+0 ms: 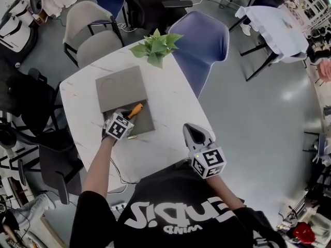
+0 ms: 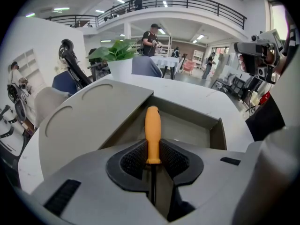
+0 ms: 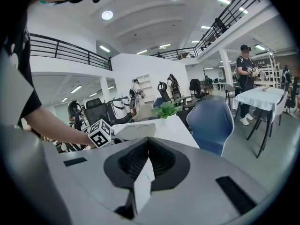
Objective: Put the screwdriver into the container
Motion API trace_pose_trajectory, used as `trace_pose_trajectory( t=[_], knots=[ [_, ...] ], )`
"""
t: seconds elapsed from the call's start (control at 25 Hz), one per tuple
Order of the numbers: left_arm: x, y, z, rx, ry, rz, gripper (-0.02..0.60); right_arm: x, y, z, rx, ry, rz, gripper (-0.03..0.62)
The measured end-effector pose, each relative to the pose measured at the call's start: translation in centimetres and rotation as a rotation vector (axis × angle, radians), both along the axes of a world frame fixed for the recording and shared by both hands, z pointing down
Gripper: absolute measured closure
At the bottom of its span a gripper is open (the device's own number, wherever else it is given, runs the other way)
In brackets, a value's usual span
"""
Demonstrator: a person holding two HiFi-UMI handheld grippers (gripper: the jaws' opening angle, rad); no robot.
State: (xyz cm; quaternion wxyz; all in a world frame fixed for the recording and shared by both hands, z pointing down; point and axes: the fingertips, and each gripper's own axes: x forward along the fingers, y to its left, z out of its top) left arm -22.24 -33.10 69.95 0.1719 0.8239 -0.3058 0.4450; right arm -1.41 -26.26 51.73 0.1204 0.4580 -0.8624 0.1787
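Observation:
The screwdriver has an orange handle [image 2: 153, 131] and a dark shaft. My left gripper [image 2: 153, 149] is shut on it at the base of the handle, which points forward over the grey container's open compartment [image 2: 192, 128]. In the head view the left gripper [image 1: 129, 117] is at the container's near end [image 1: 146, 123], with the orange handle [image 1: 136, 110] above the opening. The container's flat grey lid [image 1: 120, 88] covers its far part. My right gripper [image 1: 194, 132] hovers near the table's right front edge, shut and holding nothing [image 3: 147, 146].
A potted green plant [image 1: 155, 46] stands at the far edge of the white table [image 1: 176, 105]. A blue chair [image 1: 202, 45] is beyond the table on the right, and a beige chair [image 1: 88, 30] on the left. Dark office chairs crowd the left side.

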Motion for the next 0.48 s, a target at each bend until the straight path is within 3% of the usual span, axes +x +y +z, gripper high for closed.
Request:
trace_pose_trajectory(
  t=[0.32,0.48],
  knots=[
    [0.0,-0.1,-0.2,-0.002,-0.005,-0.016,0.485,1.0,0.5,-0.2,-0.004,-0.007,0.004,0.581],
    [0.4,0.1,-0.6,-0.022,0.020,-0.046,0.434,1.4,0.6,-0.6,0.004,-0.014,-0.015,0.582]
  ],
)
